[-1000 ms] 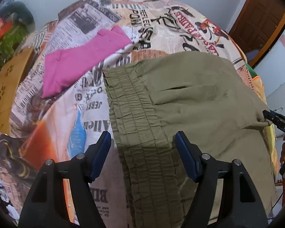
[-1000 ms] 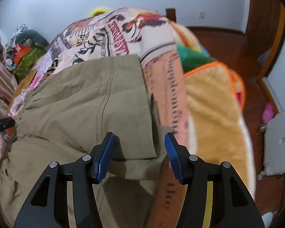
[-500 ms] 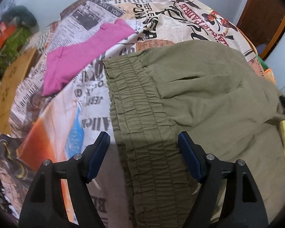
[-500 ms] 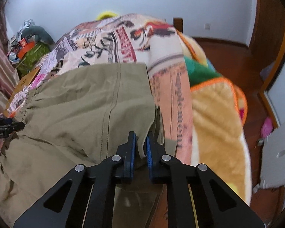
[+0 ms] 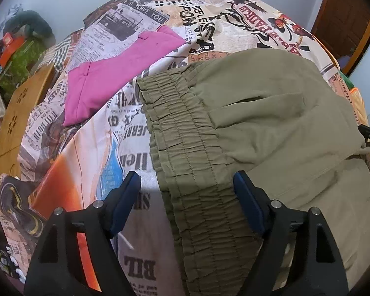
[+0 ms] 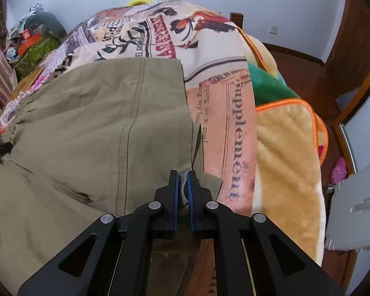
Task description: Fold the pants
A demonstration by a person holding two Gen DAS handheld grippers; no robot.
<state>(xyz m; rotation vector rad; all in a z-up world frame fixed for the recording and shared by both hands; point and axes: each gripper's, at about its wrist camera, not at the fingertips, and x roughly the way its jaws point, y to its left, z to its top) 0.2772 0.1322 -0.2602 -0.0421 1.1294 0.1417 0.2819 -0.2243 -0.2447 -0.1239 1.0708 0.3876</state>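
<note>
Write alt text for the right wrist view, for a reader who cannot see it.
The right tongs are shut on the hem corner of olive-green pants spread over a newspaper-print bedspread. A yellow plush blanket with orange trim hangs at the right, above a wooden floor.

- Soft, even daylight; both views bright and sharp at centre.
- Strong fisheye bending, with dark vignetted corners.
- Faint shadow beneath the left tongs (image 5: 187, 190).

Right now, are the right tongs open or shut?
Shut. The right tongs are closed on the hem edge of the olive pants; a little cloth shows between the blue pads.
</note>
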